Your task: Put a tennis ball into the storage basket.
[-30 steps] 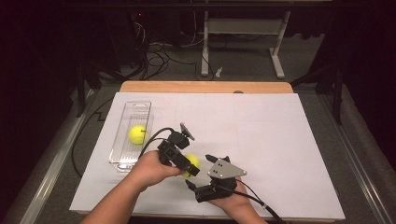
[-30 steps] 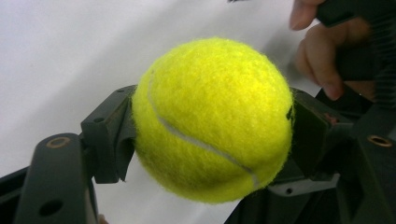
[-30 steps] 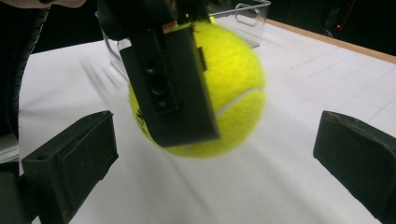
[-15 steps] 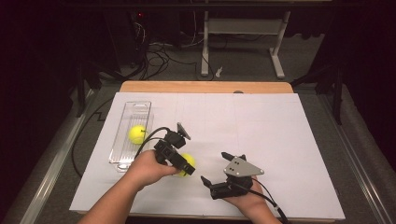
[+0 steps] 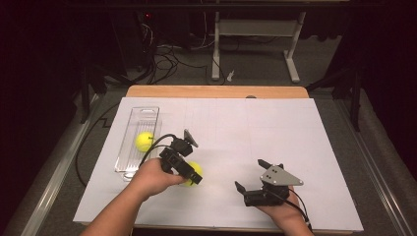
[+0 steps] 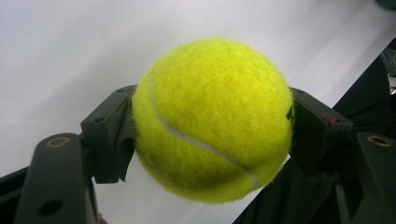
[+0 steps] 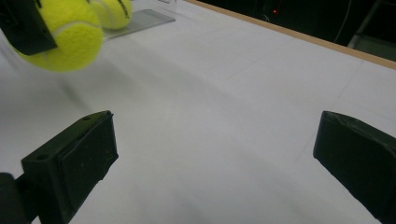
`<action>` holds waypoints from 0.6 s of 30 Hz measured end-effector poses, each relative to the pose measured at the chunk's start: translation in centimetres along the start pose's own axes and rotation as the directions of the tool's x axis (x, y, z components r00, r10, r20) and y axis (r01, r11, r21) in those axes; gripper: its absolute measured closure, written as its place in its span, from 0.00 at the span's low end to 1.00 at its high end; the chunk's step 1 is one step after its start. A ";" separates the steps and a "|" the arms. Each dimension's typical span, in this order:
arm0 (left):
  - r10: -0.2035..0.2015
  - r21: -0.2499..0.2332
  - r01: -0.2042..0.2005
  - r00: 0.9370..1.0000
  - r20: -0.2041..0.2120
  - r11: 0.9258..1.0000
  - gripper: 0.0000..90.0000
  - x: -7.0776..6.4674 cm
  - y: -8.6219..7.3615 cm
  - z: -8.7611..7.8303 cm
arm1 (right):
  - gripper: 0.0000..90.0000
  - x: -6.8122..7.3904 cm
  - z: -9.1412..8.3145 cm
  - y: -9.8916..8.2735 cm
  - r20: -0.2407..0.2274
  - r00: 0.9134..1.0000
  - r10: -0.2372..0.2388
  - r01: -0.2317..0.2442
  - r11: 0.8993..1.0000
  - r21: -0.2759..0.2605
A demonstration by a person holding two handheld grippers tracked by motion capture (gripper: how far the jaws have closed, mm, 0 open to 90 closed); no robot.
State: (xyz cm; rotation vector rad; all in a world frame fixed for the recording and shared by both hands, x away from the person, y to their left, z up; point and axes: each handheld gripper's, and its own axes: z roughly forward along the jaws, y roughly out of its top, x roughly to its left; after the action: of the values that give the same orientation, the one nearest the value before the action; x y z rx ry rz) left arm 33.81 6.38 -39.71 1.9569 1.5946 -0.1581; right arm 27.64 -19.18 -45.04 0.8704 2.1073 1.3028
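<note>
Clear plastic tray (image 5: 129, 147) at table left, one tennis ball (image 5: 144, 141) held inside, second tennis ball (image 6: 212, 119) clamped by left gripper (image 5: 193, 175) beside tray, right gripper (image 5: 250, 175) wide open, empty, white table sheet (image 5: 275, 128) unobstructed.

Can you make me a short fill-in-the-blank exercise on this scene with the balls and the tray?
1. The left gripper is shut on a yellow ____.
2. The right gripper has its jaws ____ with nothing between them.
3. The second ball lies in the clear ____.
4. The white sheet covers a ____ with a wooden edge.

Missing words: ball; open; tray; table
</note>
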 end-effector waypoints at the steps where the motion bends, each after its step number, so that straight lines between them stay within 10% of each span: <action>1: -0.002 0.000 0.002 1.000 -0.006 1.000 0.30 0.0 0.0 0.0 | 0.00 -0.3 -0.2 -0.2 0.005 1.000 0.006 -0.006 1.000 0.000; 18: -0.015 0.004 0.016 0.997 -0.076 1.000 0.30 1.6 -0.3 -0.9 | 0.00 -3.9 -3.5 -2.4 0.126 0.989 0.073 -0.070 0.997 -0.028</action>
State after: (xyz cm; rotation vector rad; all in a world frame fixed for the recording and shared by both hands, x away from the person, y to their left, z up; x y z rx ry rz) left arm 33.72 8.20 -39.79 1.9755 1.6596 -0.0943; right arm 27.13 -24.93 -45.47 1.0000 1.9750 1.2710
